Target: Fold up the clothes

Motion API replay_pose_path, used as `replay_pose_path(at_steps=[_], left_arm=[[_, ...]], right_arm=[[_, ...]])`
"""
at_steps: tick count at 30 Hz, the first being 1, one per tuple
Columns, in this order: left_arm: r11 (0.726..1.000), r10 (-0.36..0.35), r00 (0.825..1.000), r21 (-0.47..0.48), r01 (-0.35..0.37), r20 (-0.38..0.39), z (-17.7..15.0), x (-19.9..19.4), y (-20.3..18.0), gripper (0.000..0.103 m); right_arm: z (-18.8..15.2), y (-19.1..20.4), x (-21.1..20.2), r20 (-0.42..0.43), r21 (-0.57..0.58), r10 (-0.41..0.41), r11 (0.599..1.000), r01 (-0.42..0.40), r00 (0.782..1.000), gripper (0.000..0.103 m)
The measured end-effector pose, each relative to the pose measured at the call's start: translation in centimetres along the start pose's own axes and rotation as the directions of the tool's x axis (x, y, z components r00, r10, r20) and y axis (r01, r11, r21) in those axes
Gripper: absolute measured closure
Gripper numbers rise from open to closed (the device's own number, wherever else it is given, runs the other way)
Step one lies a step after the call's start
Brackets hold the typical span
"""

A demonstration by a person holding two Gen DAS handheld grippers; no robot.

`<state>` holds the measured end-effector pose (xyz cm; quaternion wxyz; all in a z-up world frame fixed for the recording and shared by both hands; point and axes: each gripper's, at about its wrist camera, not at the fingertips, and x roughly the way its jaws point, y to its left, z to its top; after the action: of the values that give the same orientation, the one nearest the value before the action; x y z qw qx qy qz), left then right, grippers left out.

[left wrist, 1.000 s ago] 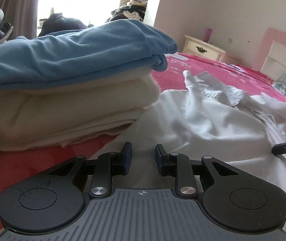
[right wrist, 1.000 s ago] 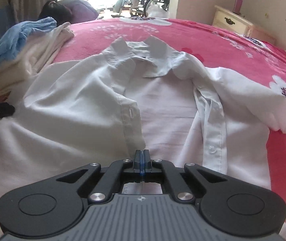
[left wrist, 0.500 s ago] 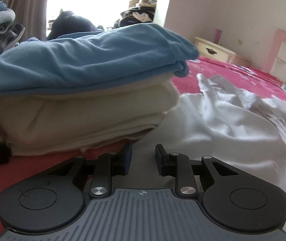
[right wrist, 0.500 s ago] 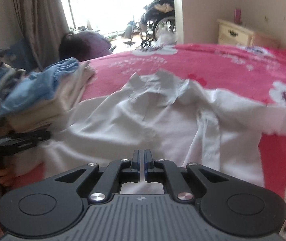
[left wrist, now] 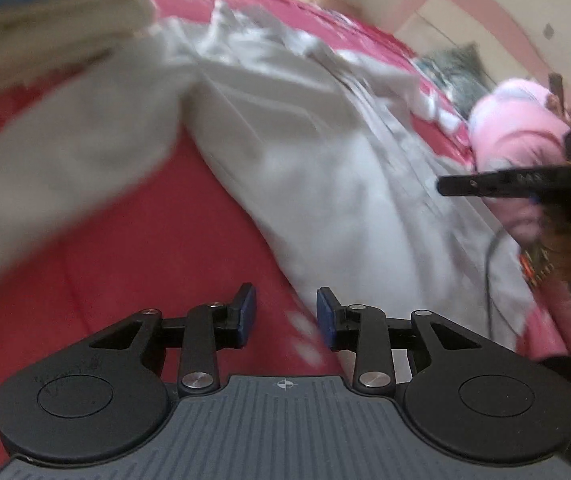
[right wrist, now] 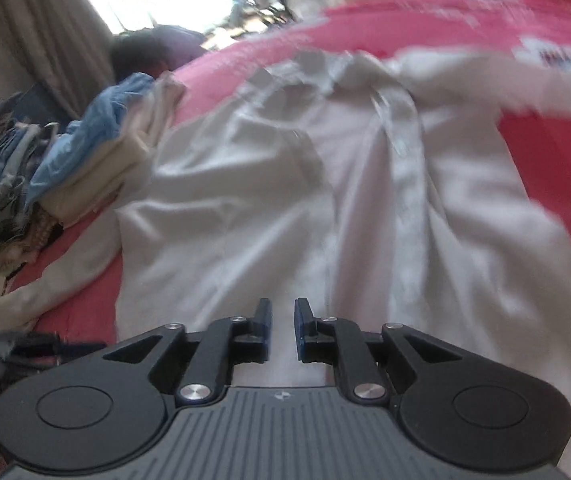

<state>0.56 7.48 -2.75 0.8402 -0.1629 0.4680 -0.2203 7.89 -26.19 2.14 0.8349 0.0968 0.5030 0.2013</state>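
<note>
The shirt (right wrist: pixel 285 200) lies spread on the bed (left wrist: pixel 125 260), not yet folded. Both claws, left (left wrist: pixel 284 314) and right (right wrist: pixel 283 326), are opening and pinch nothing. Folded clothes (right wrist: pixel 97 152) wait far left.

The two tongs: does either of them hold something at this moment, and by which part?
Nothing is held. The left tongs and the right tongs are both opening, with nothing between them; the white shirt lies loose on the bed.
</note>
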Motion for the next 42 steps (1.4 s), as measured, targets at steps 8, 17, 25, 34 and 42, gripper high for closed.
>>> replay_pose_path(at_steps=[8, 17, 25, 34, 42], left_arm=[[0.992, -0.108, 0.986, -0.082, 0.098, -0.129, -2.2, 0.4, -2.3, 0.07], [0.997, -0.062, 0.981, 0.035, 0.069, -0.184, -4.7, 0.8, -6.5, 0.07], [0.997, 0.01, 0.98, 0.081, 0.006, -0.198, -4.9, 1.5, -7.5, 0.092], [0.998, 0.068, 0.967, 0.035, -0.061, -0.246, -6.2, -0.5, -5.3, 0.102], [0.997, 0.078, 0.961, 0.037, -0.071, -0.267, -6.8, -2.1, -3.9, 0.101]], right_arm=[[-5.5, -2.7, -2.0, -0.111, 0.099, -0.054, 0.993, 0.065, 0.992, 0.079], [-8.2, -3.1, -4.7, -0.11, 0.127, -0.088, 0.987, 0.102, 0.99, 0.079], [-9.7, -2.6, -5.2, -0.094, 0.124, -0.09, 0.987, 0.102, 0.991, 0.079], [-10.2, -2.2, -5.2, -0.087, 0.1, -0.103, 0.989, 0.111, 0.991, 0.079], [-10.0, -2.3, -5.6, -0.097, 0.093, -0.102, 0.989, 0.111, 0.99, 0.079]])
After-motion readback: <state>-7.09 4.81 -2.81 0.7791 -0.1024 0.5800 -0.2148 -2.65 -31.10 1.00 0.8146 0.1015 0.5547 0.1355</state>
